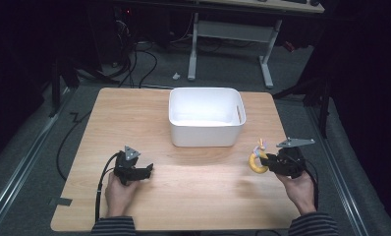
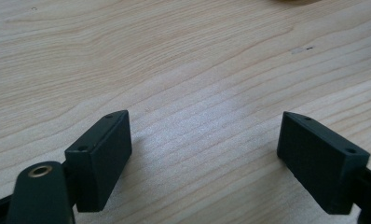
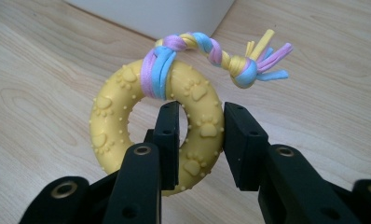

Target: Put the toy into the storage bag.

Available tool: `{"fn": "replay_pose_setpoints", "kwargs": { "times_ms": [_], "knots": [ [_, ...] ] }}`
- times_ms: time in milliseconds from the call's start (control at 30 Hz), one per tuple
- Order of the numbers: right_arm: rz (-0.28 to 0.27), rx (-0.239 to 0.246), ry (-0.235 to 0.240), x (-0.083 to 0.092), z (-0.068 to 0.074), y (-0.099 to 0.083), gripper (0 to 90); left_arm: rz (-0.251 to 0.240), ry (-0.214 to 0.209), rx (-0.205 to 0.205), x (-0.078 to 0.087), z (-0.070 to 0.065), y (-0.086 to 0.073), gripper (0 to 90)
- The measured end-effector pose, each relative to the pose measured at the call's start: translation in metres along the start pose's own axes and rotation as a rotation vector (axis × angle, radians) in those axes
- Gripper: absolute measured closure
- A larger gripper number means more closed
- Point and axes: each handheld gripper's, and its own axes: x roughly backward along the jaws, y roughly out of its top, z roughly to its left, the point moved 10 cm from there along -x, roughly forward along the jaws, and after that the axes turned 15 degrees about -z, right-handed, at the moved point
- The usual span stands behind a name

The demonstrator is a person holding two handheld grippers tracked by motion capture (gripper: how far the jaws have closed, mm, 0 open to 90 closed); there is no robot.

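A wooden table [image 1: 183,196] holds a white bin [image 1: 206,117] near its far edge, centred. The right gripper [image 1: 269,162], held by the person's right hand [image 1: 297,187] near the table's right edge, has its jaws clamped on one side of a yellow ring toy [image 3: 127,135] with a braided pastel rope [image 3: 207,49]; the toy sits just right of the bin's near corner. The left gripper [image 1: 147,171], at the near left, has its jaws spread wide over bare wood, gripping nothing. Open tabletop lies between the grippers.
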Motion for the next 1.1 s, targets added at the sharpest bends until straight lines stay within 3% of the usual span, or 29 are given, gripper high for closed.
{"fn": "replay_pose_setpoints", "kwargs": {
  "times_ms": [467,1100],
  "knots": [
    [-0.055,-0.031,-0.005,0.012,-0.01,0.033,68.6,0.0,0.0,0.0,0.0,0.0,0.0,17.9],
    [-0.08,-0.022,-0.002,0.006,-0.015,0.079,68.6,0.0,0.0,0.0,0.0,0.0,0.0,17.9]
  ]
}}
